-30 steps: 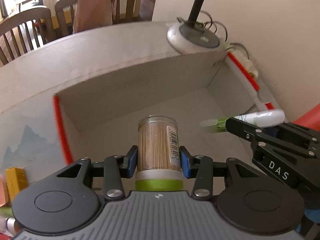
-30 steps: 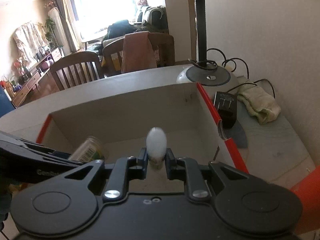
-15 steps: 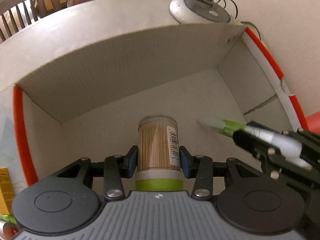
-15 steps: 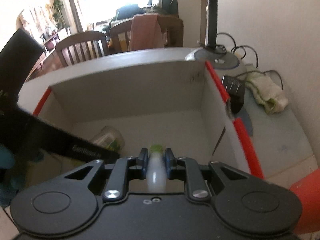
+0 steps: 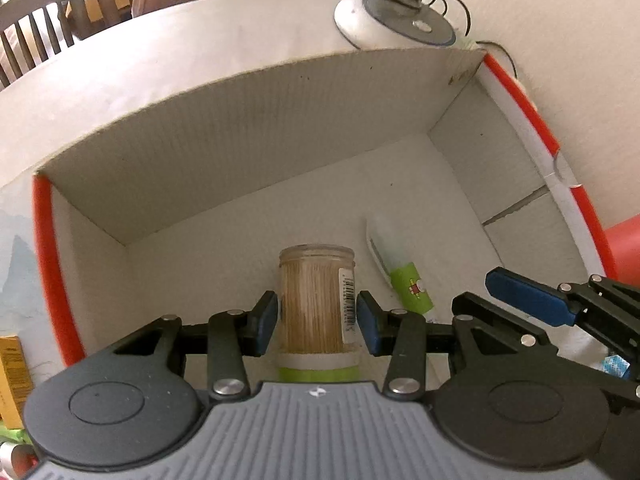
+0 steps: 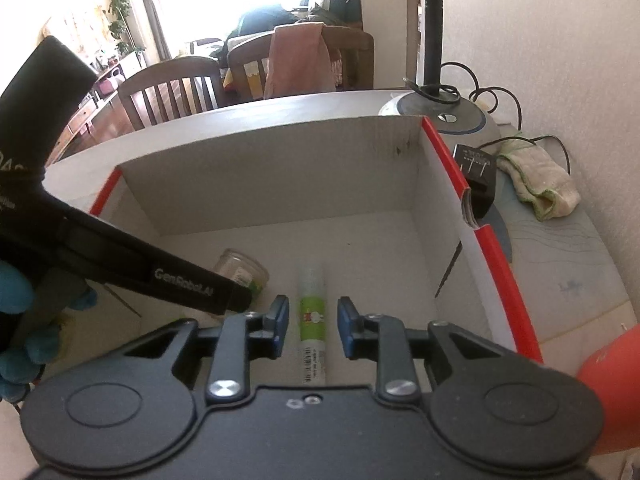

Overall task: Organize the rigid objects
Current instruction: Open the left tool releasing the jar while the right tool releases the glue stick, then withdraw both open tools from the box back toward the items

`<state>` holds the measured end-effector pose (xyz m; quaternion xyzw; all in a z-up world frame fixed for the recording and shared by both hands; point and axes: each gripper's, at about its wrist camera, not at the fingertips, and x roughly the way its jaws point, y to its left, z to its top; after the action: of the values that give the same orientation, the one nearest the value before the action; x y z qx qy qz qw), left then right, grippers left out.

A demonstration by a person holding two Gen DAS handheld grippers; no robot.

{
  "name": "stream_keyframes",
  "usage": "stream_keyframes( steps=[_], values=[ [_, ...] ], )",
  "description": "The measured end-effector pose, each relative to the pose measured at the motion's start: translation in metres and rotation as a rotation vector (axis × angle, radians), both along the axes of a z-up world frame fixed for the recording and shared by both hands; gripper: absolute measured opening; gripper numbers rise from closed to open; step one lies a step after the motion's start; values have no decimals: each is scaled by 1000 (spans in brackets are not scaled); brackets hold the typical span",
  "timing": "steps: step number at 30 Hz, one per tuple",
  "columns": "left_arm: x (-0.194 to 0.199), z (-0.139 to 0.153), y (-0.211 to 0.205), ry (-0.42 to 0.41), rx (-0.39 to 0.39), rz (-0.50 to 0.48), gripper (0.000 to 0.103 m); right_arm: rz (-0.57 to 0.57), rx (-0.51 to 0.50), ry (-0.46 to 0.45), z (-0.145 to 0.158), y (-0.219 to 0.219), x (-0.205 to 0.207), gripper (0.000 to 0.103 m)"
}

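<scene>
Inside the white box [image 5: 248, 184], your left gripper [image 5: 316, 316] has its blue pads around the toothpick jar [image 5: 316, 304], apparently touching its sides, so it seems to grip it low over the box floor. Your right gripper [image 6: 308, 328] stands open above the glue stick [image 6: 312, 316], which lies flat on the floor just beside the jar. I judge the step in hand is placing the jar. Next, set the jar down, then open the left pads and lift straight out.
</scene>
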<state>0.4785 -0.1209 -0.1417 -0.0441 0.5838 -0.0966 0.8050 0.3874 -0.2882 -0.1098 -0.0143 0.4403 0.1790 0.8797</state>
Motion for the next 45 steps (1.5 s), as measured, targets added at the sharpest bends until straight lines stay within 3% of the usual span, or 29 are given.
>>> stream_keyframes(
  steps=[15,35,45],
  values=[
    [-45,51,15,-157,-22,-16,43,-1,29,-48,36,10,-30,48],
    [-131,112,73,-331,-79,-15,43,1,98,-119,80,54,-92,61],
    [-183,129,119,-421,-61,-10,56,21,127,-137,93,93,-125,71]
  ],
)
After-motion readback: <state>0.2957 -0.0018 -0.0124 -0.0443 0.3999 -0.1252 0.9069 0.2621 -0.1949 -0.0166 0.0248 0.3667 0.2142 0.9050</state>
